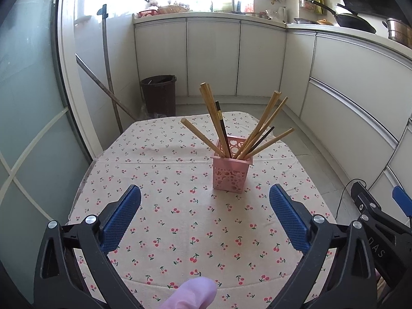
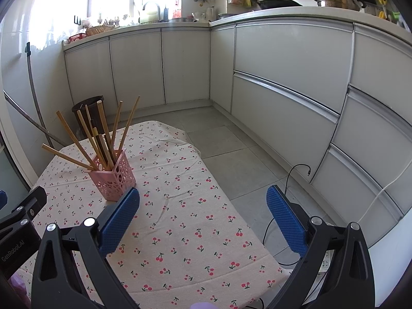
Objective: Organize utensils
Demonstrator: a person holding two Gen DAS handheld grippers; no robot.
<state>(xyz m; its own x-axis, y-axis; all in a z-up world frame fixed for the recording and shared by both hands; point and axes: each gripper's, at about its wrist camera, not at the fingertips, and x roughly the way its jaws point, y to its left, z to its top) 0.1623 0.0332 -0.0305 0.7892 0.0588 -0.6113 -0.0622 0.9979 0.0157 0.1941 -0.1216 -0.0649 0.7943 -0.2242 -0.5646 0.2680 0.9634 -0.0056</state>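
The chopsticks [image 1: 226, 131] all stand in the pink perforated holder [image 1: 231, 171], fanned out and leaning on its rim because the cup is much shorter than they are. The holder sits upright toward the far middle of the cherry-print tabletop [image 1: 164, 231], and no loose utensil lies on the cloth — so the sorting looks finished, as far as I can judge.

The left claw [image 1: 205, 219] hangs back from the holder, jaws spread wide with nothing between them. The right claw [image 2: 203, 219] is likewise released and empty, the holder just beside its left pad.

Hidden — the chopsticks' lower ends inside the cup, the tabletop's near edge behind the claw frames, and the hands themselves, apart from a purple-gloved fingertip [image 1: 190, 293] at the bottom.
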